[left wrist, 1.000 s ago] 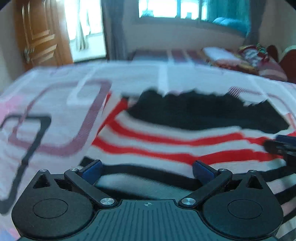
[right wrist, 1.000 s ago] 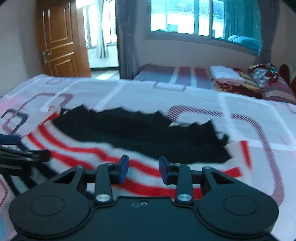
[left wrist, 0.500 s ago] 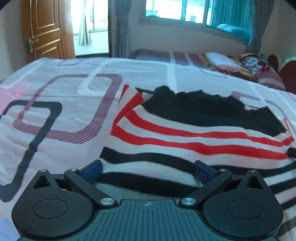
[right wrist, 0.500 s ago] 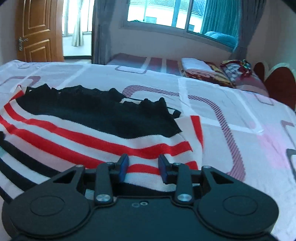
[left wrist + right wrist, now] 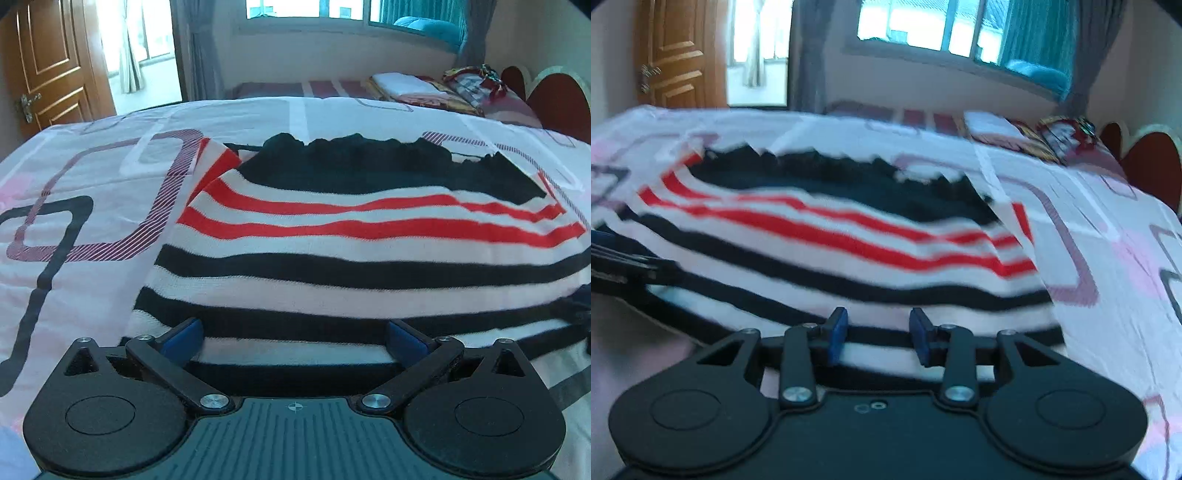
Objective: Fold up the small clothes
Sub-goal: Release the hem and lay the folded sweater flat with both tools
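striped sweater (image 5: 369, 258) on patterned bedsheet (image 5: 92, 192) (pillows (image 5: 402, 83) beyond), door (image 5: 48, 62) left.

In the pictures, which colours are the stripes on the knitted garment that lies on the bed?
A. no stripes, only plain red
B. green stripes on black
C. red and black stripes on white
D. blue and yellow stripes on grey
C. The garment on the bed shows red stripes farther away and black stripes nearer to the camera, all on white, with a plain black part at its far edge.
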`<state>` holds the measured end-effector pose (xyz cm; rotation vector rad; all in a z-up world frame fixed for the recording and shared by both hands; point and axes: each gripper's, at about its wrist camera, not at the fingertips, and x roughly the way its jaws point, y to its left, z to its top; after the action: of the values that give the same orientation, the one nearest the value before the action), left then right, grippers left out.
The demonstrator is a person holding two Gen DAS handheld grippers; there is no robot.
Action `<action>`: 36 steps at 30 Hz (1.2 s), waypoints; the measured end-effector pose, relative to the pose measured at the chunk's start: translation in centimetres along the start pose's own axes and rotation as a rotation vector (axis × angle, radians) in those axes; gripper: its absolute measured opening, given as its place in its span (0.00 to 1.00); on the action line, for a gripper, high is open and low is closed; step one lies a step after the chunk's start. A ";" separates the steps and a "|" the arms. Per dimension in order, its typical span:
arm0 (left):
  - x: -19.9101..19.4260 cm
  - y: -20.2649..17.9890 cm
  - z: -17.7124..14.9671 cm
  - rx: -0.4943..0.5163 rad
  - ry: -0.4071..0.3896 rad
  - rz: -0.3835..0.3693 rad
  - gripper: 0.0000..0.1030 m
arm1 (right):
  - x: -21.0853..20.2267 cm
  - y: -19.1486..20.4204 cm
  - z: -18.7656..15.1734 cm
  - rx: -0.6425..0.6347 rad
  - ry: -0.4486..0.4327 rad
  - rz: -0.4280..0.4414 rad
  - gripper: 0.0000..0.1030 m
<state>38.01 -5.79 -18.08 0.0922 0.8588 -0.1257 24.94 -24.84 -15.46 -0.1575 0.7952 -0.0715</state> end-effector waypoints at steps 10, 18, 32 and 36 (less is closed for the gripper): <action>-0.1 0.1 0.0 0.002 0.005 -0.004 1.00 | 0.0 -5.8 -2.2 0.094 0.051 -0.092 0.36; -0.9 0.6 0.8 -0.026 0.017 -0.009 1.00 | -0.4 -5.9 -1.6 0.049 0.072 -0.075 0.36; -1.0 0.1 5.6 -0.064 -0.068 -0.031 1.00 | -1.7 -6.0 3.8 0.025 -0.043 -0.008 0.37; 0.9 -0.2 5.9 -0.067 -0.046 -0.009 1.00 | 0.0 -3.8 4.6 0.038 -0.046 0.035 0.37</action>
<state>42.94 -6.86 -14.96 0.0221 0.8169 -0.1069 28.18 -28.10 -11.68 -0.1090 0.7503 -0.0495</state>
